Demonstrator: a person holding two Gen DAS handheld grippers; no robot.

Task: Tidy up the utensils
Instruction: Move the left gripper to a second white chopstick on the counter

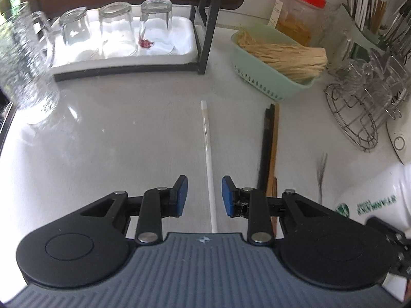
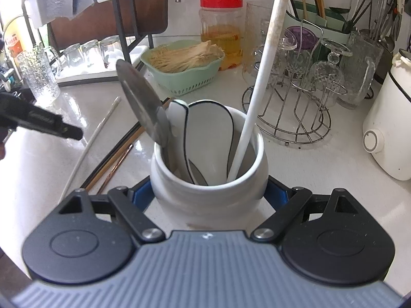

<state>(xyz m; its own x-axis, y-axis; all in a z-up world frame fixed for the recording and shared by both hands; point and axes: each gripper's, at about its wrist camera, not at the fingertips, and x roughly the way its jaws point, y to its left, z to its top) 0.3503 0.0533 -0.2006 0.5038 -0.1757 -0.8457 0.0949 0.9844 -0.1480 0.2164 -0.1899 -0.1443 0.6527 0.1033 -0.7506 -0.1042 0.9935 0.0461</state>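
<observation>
White chopstick (image 1: 208,154) lies between spread left jaws, seemingly untouched; right jaws clamp crock (image 2: 209,182)

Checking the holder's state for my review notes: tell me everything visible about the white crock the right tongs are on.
The crock is a white, glossy, ceramic-looking pot with a rounded lip, standing upright on the pale counter. The right tongs clamp its sides, blue pads against its wall. Inside lean a white chopstick, white spoons with dark rims and a steel spoon. In the left wrist view its side shows green print.
</observation>
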